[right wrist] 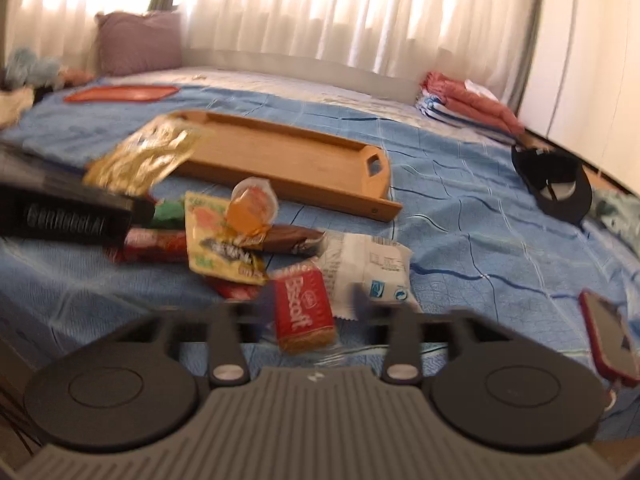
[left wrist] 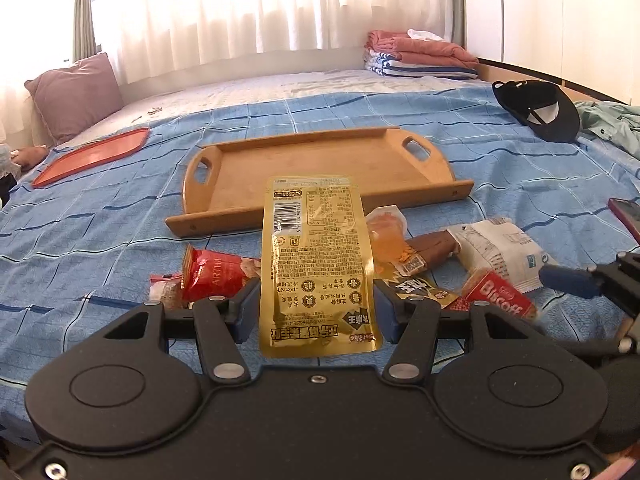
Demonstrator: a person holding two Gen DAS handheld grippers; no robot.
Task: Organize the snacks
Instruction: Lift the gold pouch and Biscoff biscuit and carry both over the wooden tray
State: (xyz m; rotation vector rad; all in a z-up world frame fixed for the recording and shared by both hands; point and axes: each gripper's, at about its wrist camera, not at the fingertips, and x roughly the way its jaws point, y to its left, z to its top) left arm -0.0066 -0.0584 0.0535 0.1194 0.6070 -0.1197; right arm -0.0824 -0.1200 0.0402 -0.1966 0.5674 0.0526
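You are working in a home bedroom. You are facing a bed [left wrist: 500, 168] spread with a blue checked sheet [left wrist: 120, 216], and white curtains [left wrist: 260, 4] are glowing with daylight at 12 o'clock. A mauve pillow [left wrist: 76, 94] is leaning at 10 o'clock, and folded pink and striped blankets [left wrist: 420, 54] are lying stacked at 1 o'clock. A black cap [left wrist: 540, 110] is resting on the sheet at 2 o'clock, beside crumpled teal clothing [left wrist: 612, 124], with a phone [right wrist: 608, 336] lying at 4 o'clock.
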